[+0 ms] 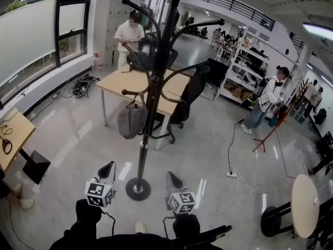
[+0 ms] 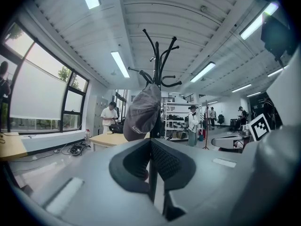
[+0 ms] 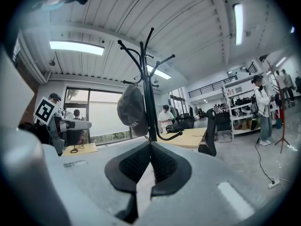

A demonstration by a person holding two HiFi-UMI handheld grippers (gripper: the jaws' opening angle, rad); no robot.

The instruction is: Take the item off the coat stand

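A: Entry one, the thing to be taken?

B: Grey cap point(image 1: 131, 120). It hangs from a low hook of the coat stand point(image 1: 154, 92), just beside the pole, on the side that the head view shows at the left. It is well above the stand's round base point(image 1: 138, 189).

A: Its lie?

B: Long axis near upright, running alongside the pole. The top end is at the hook and the fuller end hangs down. There is pale print near the lower end. I cannot tell which way the brim faces.

A: Entry two, left gripper point(image 1: 108, 166)?

B: Low, near the stand's base, on the cap's side of the pole. Jaws together, nothing between them. The cap is above and beyond the tips, well apart from them.

A: Entry three, right gripper point(image 1: 171, 175)?

B: Low, near the base, on the other side of the pole. Jaws pressed together and empty. In its own view the cap hangs beyond the tips, not touching them.

A: Other stock?

B: Wooden table point(image 1: 136, 82), behind the stand.
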